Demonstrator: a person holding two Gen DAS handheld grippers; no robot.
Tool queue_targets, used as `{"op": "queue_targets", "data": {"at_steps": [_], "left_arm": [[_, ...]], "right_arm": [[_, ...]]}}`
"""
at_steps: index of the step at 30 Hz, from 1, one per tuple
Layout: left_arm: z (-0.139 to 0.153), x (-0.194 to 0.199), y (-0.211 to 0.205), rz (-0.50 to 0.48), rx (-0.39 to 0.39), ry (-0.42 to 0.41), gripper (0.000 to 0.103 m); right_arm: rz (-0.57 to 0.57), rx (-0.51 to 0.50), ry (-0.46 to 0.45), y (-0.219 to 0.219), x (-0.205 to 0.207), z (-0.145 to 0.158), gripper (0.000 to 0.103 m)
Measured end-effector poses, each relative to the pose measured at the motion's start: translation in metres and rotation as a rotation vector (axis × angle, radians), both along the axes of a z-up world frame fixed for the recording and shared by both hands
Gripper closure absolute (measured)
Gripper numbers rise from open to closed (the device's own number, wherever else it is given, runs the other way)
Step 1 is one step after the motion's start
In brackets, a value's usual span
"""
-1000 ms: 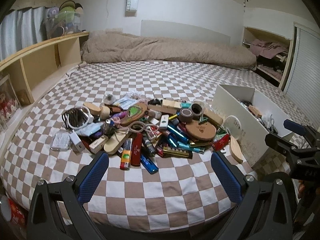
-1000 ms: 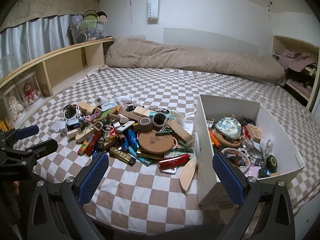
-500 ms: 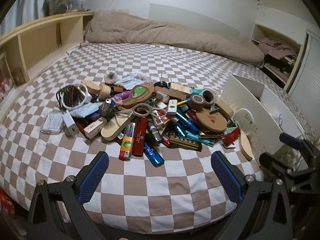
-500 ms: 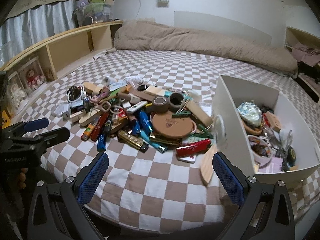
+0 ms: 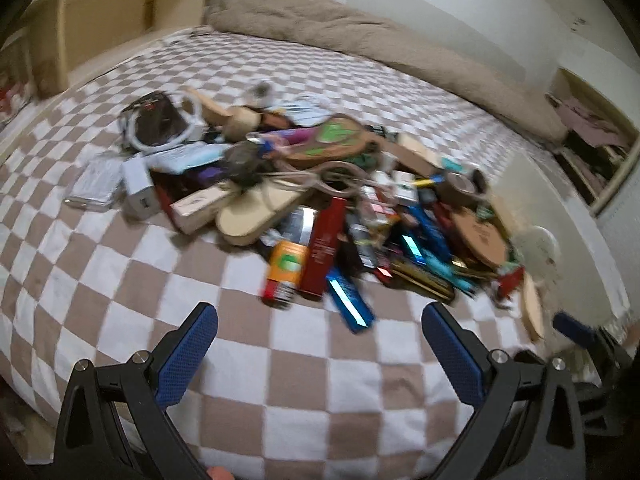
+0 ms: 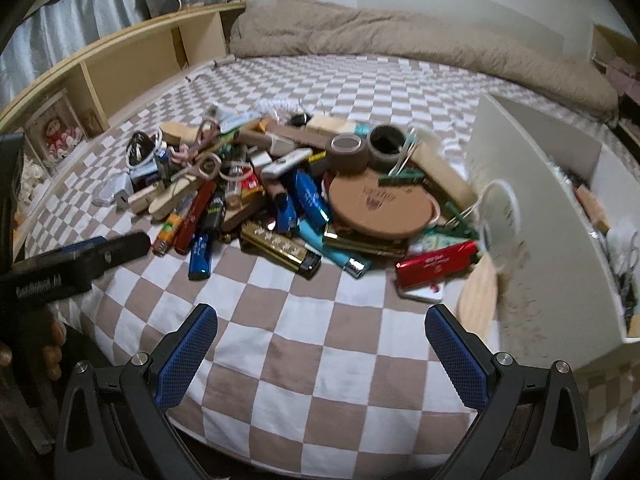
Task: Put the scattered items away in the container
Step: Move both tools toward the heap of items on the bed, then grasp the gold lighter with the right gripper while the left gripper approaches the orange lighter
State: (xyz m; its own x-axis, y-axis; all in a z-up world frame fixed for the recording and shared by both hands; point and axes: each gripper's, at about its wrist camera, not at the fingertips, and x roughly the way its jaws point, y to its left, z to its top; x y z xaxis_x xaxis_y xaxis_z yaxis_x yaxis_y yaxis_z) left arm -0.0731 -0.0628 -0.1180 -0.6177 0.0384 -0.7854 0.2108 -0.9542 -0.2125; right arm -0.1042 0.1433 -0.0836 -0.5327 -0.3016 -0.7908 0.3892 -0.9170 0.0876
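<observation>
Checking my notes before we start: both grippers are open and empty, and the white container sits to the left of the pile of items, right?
Not quite. The white container sits to the right of the pile, as the right wrist view shows. The left gripper and right gripper are indeed open and empty.

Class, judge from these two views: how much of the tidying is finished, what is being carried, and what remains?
Done: the white box at the right already holds some things, though they are hard to make out. In hand: nothing; the left gripper and right gripper are both open and empty above the checked bedcover. Left: nearly all of it, since the pile of lighters, tape rolls and scissors lies outside the box.
</observation>
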Motion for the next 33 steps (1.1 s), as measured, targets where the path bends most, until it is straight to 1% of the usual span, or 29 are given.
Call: {"op": "queue_targets", "data": {"at_steps": [5,7,11,12,13,14,15,17,19,22,26,28,31,33], "left_arm": [[-0.009,-0.009,-0.011,0.021,0.023,-0.006,0.003],[-0.014,-0.012,-0.014,0.015,0.03,-0.017,0.014],[-0.024,-0.021,-0.016,0.001,0.034,-0.045,0.023],[-0.025,-0.024,-0.016,-0.005,0.037,-0.05,0.03],[-0.026,-0.027,-0.016,-0.017,0.037,-0.056,0.04],[-0.027,-0.033,-0.015,-0.035,0.029,-0.063,0.046],[-0.026,-0.038,-0.015,-0.048,0.016,-0.07,0.054],[-0.025,-0.046,-0.015,-0.062,-0.016,-0.079,0.054],[-0.027,-0.05,-0.019,-0.061,-0.026,-0.087,0.054],[-0.035,-0.052,-0.026,-0.048,-0.017,-0.112,0.054],[-0.036,-0.05,-0.033,-0.045,-0.008,-0.111,0.056],[-0.037,-0.049,-0.035,-0.042,-0.012,-0.112,0.071],[-0.038,-0.041,-0.039,-0.035,-0.005,-0.092,0.073],[-0.036,-0.034,-0.036,-0.037,-0.011,-0.075,0.076]], "right_arm": [[-0.008,-0.005,-0.05,-0.004,-0.012,-0.017,0.0],[-0.011,-0.008,-0.071,-0.006,-0.017,-0.024,0.0],[-0.014,-0.021,-0.104,-0.009,-0.023,-0.034,0.0],[-0.017,-0.026,-0.11,-0.009,-0.025,-0.036,0.0],[-0.021,-0.031,-0.116,-0.01,-0.026,-0.038,0.0],[-0.026,-0.039,-0.122,-0.01,-0.028,-0.04,0.0],[-0.032,-0.05,-0.132,-0.009,-0.03,-0.041,0.0],[-0.044,-0.079,-0.153,-0.008,-0.033,-0.042,0.0],[-0.059,-0.118,-0.173,-0.005,-0.038,-0.042,0.0],[-0.088,-0.176,-0.199,-0.003,-0.043,-0.041,0.0],[-0.112,-0.254,-0.244,-0.004,-0.05,-0.041,0.0],[-0.131,-0.307,-0.279,-0.006,-0.054,-0.042,0.0],[-0.16,-0.38,-0.348,-0.011,-0.062,-0.046,0.0],[-0.185,-0.393,-0.374,-0.019,-0.066,-0.05,0.0]]}}
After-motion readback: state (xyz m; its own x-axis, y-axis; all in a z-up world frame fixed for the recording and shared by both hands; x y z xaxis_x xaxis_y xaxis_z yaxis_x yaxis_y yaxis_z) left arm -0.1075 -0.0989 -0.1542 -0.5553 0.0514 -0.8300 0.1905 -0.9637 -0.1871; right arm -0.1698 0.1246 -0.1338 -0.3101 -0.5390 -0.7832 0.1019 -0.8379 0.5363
